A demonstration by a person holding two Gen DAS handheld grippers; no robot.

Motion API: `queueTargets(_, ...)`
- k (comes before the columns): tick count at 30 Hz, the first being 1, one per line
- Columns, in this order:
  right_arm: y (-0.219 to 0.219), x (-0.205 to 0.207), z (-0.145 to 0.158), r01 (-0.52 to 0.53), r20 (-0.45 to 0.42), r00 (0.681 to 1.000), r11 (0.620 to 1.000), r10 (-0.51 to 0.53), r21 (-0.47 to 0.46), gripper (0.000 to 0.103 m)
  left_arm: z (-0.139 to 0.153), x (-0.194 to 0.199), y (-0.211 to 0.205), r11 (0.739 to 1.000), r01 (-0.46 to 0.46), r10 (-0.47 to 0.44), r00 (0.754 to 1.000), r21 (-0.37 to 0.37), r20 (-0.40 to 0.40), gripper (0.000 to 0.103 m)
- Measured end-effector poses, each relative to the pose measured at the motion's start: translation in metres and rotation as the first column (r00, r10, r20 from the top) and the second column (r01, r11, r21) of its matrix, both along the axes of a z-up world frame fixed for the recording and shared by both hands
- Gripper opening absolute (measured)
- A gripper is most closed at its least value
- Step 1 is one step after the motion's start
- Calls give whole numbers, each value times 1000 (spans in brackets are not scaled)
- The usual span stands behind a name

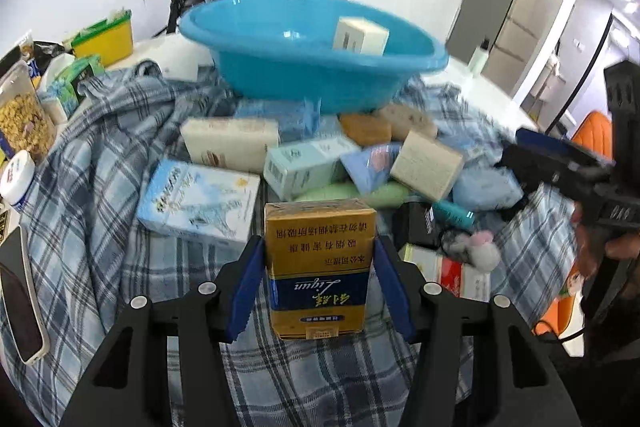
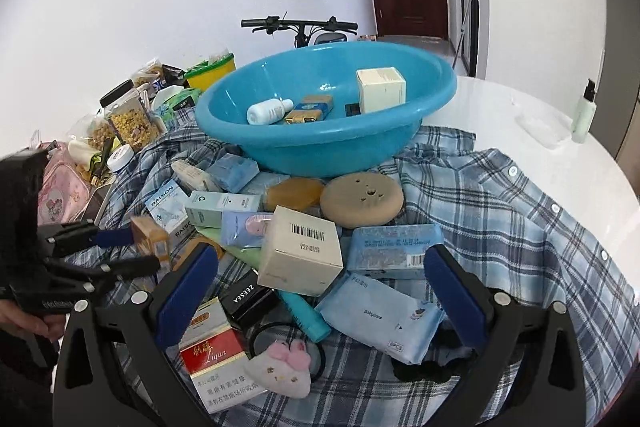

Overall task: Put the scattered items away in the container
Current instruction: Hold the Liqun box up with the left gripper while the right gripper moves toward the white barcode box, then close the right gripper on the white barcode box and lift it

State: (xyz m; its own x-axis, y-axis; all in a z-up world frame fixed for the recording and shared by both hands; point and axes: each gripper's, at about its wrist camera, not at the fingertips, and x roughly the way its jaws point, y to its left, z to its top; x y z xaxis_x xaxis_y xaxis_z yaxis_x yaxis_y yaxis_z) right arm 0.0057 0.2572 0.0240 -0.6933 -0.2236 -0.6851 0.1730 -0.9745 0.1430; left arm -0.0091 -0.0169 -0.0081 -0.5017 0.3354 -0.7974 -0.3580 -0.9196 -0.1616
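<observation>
While the left wrist view looks down its own fingers, the left tool (image 1: 320, 267) is clenched on a yellow-gold cigarette pack (image 1: 318, 267) with a dark blue band and upside-down print, the blue pads pressing its two long sides so that the pack stands upright between them, above the blue plaid shirt (image 1: 100, 195) spread over the desk. Beyond the pack lies the heap of scattered items: a pale blue box with tower artwork (image 1: 200, 203) to its left, a mint carton (image 1: 304, 163) behind it, and a speckled beige soap bar (image 1: 426, 169) to the right. Farther back sits the blue plastic basin (image 1: 312, 47), with a cream box (image 1: 360, 35) inside it. At the right edge the right tool (image 1: 560, 163) shows as a dark blurred shape; its state cannot be read there. Seen from the right wrist, the right tool (image 2: 320, 291) stands released, jaws wide apart over the pile with nothing pressed between the pads; under it are a white barcoded box (image 2: 304, 251), a red and white cigarette pack (image 2: 216, 355), a pale blue wipes packet (image 2: 380, 319) and a small plush bunny (image 2: 284, 367). To the left, the left tool (image 2: 150, 245) grips the gold pack (image 2: 150, 235), well short of the basin (image 2: 320, 131), which holds a white bottle (image 2: 268, 111), the cream box (image 2: 380, 89) and two small packs.
</observation>
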Motion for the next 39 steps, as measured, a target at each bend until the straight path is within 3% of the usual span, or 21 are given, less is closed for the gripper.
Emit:
queueTargets(7, 1, 1, -8, 4, 27, 1000, 1000, -4, -23, 103, -26, -7, 20, 990, -43, 45, 999, -131, 9, 59)
queueTargets(12, 6, -1, -9, 17, 31, 999, 999, -16, -29, 103, -28, -5, 30, 985, -76, 67, 996, -158, -60, 59)
queueTargets(21, 8, -7, -14, 10, 41, 999, 999, -8, -47, 103, -25, 1, 17, 997, -70, 67, 995, -38, -71, 56)
queueTargets(26, 7, -19, -19, -43, 69, 996, 991, 51, -124, 103, -20, 3, 12, 998, -58, 59, 997, 24, -43, 56)
queueTargets(34, -5, -38, -31, -92, 94, 990, 985, 107, -148, 101, -11, 6, 8, 997, -77, 78, 995, 17, -64, 56)
queueTargets(36, -7, -42, -34, -103, 98, 988, 982, 119, -159, 92, -10, 6, 7, 997, -79, 80, 995, 16, -65, 56)
queueTargets(39, -9, -45, -40, -117, 106, 985, 976, 138, -184, 87, -9, 6, 6, 997, -81, 82, 995, 19, -63, 56)
